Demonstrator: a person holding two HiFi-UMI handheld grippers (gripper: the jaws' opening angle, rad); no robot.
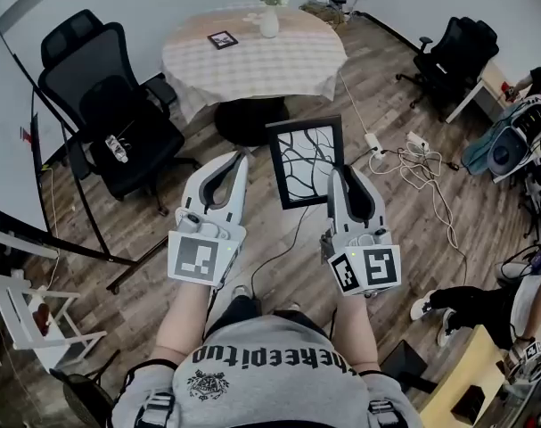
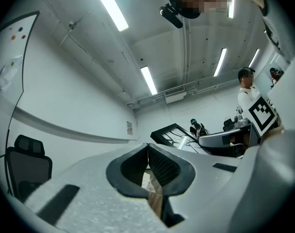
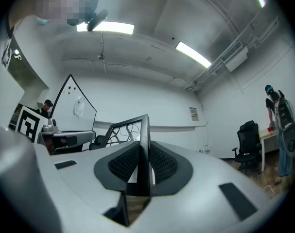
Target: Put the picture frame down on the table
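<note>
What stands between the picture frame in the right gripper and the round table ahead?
Nothing visible. From the picture frame, clamped in the right gripper, only floor leads to the table. The office chair stands off left; a vase and small frame sit on the table's far half.

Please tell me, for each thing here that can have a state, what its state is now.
picture frame: held in the air by its edge, not on the table
right claw: shut on the picture frame
left claw: shut, empty
vase: upright on the table
small frame: lying flat on the table
</note>
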